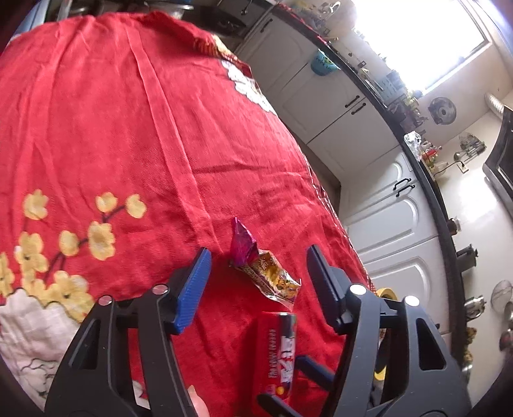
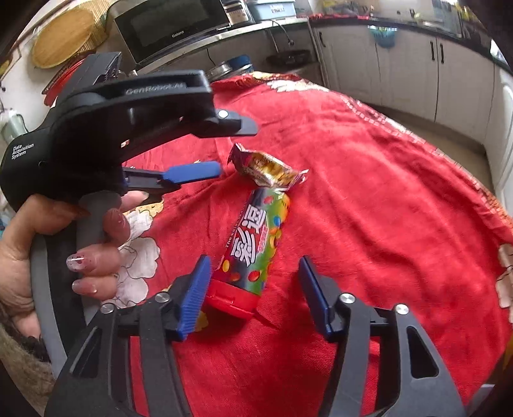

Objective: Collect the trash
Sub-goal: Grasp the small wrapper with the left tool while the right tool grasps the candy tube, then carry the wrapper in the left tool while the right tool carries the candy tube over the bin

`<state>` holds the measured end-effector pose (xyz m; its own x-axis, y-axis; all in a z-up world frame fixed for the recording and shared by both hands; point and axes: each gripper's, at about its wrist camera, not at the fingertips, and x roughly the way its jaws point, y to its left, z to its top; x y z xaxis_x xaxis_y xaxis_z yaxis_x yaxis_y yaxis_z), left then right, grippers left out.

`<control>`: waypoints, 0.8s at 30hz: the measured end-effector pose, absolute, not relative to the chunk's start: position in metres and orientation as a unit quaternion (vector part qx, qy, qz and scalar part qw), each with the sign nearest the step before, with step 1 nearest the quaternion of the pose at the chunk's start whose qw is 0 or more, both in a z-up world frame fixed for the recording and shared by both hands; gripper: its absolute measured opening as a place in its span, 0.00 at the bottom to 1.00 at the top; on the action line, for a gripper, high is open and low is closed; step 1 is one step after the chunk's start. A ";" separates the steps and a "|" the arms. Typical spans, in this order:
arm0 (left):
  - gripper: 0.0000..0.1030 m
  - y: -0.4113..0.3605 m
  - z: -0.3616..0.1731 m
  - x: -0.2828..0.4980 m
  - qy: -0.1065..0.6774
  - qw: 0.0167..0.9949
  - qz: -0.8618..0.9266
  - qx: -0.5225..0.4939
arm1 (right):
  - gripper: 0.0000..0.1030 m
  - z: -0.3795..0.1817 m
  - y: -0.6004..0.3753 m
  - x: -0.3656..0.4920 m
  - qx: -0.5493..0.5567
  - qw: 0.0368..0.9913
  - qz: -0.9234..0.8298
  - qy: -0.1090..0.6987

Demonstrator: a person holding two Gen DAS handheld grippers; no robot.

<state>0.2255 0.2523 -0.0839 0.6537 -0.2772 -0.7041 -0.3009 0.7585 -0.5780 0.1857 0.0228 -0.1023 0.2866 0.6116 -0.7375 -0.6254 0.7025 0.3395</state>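
Observation:
A crumpled snack wrapper (image 1: 263,272), purple and gold, lies on the red flowered cloth (image 1: 128,128). My left gripper (image 1: 259,282) is open, its fingers either side of the wrapper, just above it. A red candy tube (image 1: 282,349) with a red cap lies just behind the wrapper. In the right wrist view the tube (image 2: 253,243) lies between the fingers of my open right gripper (image 2: 253,288), cap end nearest. The wrapper (image 2: 269,168) sits just beyond the tube. The left gripper (image 2: 224,150) hovers open over the wrapper from the left.
The cloth covers a table whose right edge (image 1: 336,211) drops to the floor. White kitchen cabinets (image 1: 384,218) and a dark counter with clutter run along the right. A microwave (image 2: 173,25) stands behind the table. A yellow tape roll (image 1: 386,293) shows past the table edge.

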 end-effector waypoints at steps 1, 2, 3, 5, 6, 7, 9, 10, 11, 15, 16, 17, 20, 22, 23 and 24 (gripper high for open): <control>0.49 0.252 -0.086 0.228 0.418 0.838 0.006 -0.352 | 0.49 -0.104 0.023 0.187 -0.003 0.798 0.389 0.460; 0.46 0.252 -0.087 0.230 0.420 0.835 0.004 -0.356 | 0.46 -0.106 0.023 0.187 0.002 0.794 0.393 0.464; 0.44 0.251 -0.088 0.232 0.422 0.833 0.004 -0.357 | 0.43 -0.108 0.022 0.187 0.005 0.791 0.395 0.467; 0.32 0.248 -0.093 0.237 0.432 0.829 0.003 -0.354 | 0.35 -0.109 0.019 0.187 0.006 0.790 0.397 0.467; 0.29 0.248 -0.095 0.238 0.436 0.827 0.004 -0.355 | 0.31 -0.110 0.017 0.187 0.011 0.786 0.401 0.470; 0.23 0.247 -0.099 0.240 0.440 0.824 0.005 -0.357 | 0.31 -0.111 0.015 0.188 0.017 0.784 0.402 0.473; 0.22 0.246 -0.105 0.241 0.445 0.820 0.007 -0.360 | 0.30 -0.112 0.009 0.188 0.030 0.780 0.403 0.477; 0.17 0.247 -0.106 0.242 0.444 0.820 0.009 -0.361 | 0.30 -0.112 0.007 0.187 0.032 0.780 0.403 0.477; 0.17 0.247 -0.107 0.241 0.443 0.820 0.010 -0.363 | 0.30 -0.111 0.005 0.187 0.032 0.781 0.403 0.476; 0.12 0.247 -0.107 0.239 0.438 0.824 0.012 -0.359 | 0.29 -0.108 -0.008 0.180 0.035 0.784 0.400 0.473; 0.11 0.246 -0.107 0.239 0.437 0.825 0.012 -0.357 | 0.29 -0.106 -0.012 0.178 0.034 0.786 0.399 0.471; 0.09 0.247 -0.106 0.239 0.436 0.827 0.011 -0.356 | 0.29 -0.105 -0.014 0.178 0.034 0.788 0.397 0.470; 0.08 0.243 -0.102 0.236 0.431 0.834 0.004 -0.345 | 0.29 -0.103 -0.024 0.177 0.036 0.794 0.388 0.467; 0.08 0.237 -0.096 0.232 0.426 0.842 0.000 -0.331 | 0.29 -0.102 -0.036 0.178 0.041 0.798 0.380 0.466; 0.08 0.234 -0.092 0.231 0.423 0.847 0.000 -0.322 | 0.29 -0.101 -0.040 0.180 0.045 0.800 0.376 0.465; 0.08 0.231 -0.089 0.229 0.420 0.851 -0.001 -0.316 | 0.29 -0.100 -0.045 0.180 0.049 0.802 0.373 0.464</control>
